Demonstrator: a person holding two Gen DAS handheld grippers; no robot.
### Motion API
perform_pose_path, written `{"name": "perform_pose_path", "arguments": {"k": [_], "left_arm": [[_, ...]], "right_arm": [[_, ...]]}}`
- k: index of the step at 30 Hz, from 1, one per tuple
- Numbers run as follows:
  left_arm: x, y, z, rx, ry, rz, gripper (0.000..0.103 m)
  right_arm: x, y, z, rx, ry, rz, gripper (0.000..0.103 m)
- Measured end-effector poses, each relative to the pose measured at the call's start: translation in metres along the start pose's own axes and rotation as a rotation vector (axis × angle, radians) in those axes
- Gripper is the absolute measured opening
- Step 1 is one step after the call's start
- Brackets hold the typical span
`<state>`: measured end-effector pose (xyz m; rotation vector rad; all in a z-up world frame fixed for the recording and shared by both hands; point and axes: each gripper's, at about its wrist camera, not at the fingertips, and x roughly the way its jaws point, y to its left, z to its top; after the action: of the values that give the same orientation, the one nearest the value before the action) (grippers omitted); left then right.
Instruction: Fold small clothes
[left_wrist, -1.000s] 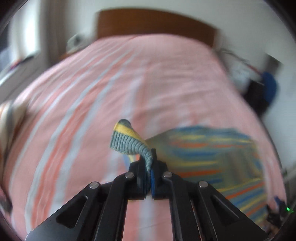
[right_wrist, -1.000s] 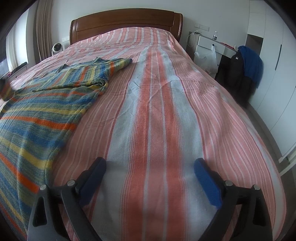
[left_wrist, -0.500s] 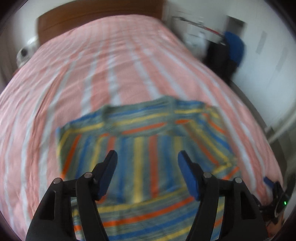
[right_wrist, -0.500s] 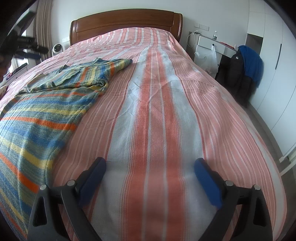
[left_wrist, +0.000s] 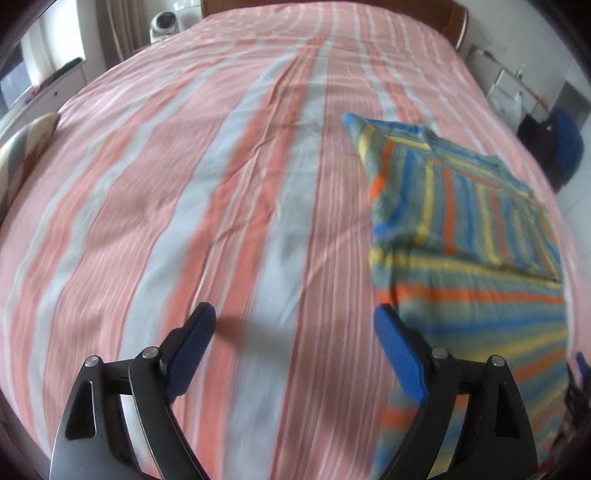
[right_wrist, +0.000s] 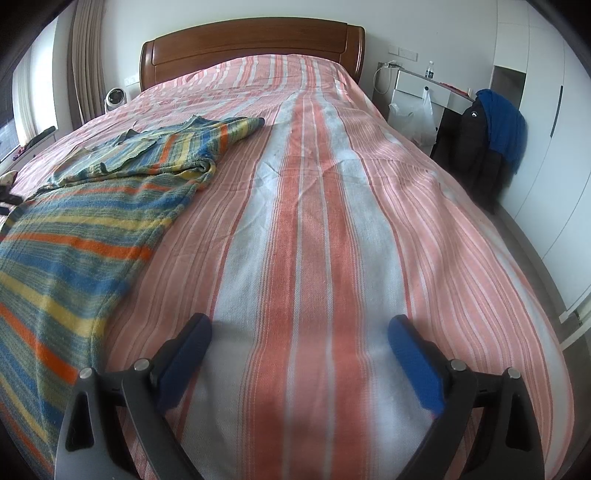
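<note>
Broadly, a bed (right_wrist: 332, 229) under a pink, orange and white striped cover fills both views, its wooden headboard (right_wrist: 251, 48) at twelve o'clock in the right wrist view. On the cover lies the striped sweater (right_wrist: 85, 229), banded in blue, yellow, orange and grey-green: it spreads from nine o'clock down to seven o'clock in the right wrist view, and from two o'clock to four o'clock in the left wrist view (left_wrist: 469, 240). Its upper part is doubled over the body, with one sleeve (right_wrist: 236, 127) reaching out toward eleven o'clock. Beside the bed at two o'clock stands a dark chair draped with a blue jacket (right_wrist: 502, 122), next to a white nightstand (right_wrist: 424, 88).

The left gripper (left_wrist: 295, 325) hovers over bare cover at six o'clock, its blue-padded fingers (left_wrist: 192, 343) spread wide and holding nothing; the sweater's edge lies just beside the right-hand pad. The right gripper (right_wrist: 299, 336) is likewise wide open and empty above the cover, the sweater near its left finger.
</note>
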<state>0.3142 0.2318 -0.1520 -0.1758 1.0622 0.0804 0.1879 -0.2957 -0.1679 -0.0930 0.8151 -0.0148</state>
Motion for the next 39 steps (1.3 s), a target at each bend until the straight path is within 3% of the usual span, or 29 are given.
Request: {"name": "perform_pose_path", "arguments": {"k": [5,7,10,19,39], "left_arm": [[-0.019,-0.008,-0.068,0.013,-0.022,-0.102,0.098],[-0.022,-0.013,-0.09,0.03,-0.019,-0.066,0.098],[-0.03,-0.02,-0.113,0.091,-0.099,0.019,0.1],[-0.042,0.003,-0.123,-0.007,-0.13,-0.014,0.1],[-0.04,0.001,-0.13,-0.002,-0.15,0.028,0.101]], "right_arm": [[0.0,0.0,0.0,0.001,-0.003,0.0,0.096],[0.0,0.0,0.0,0.001,-0.004,-0.001,0.096],[-0.001,0.001,-0.001,0.001,-0.007,-0.004,0.096],[-0.003,0.001,-0.003,0.004,-0.016,-0.005,0.096],[-0.004,0.001,-0.005,0.005,-0.022,-0.007,0.096]]}}
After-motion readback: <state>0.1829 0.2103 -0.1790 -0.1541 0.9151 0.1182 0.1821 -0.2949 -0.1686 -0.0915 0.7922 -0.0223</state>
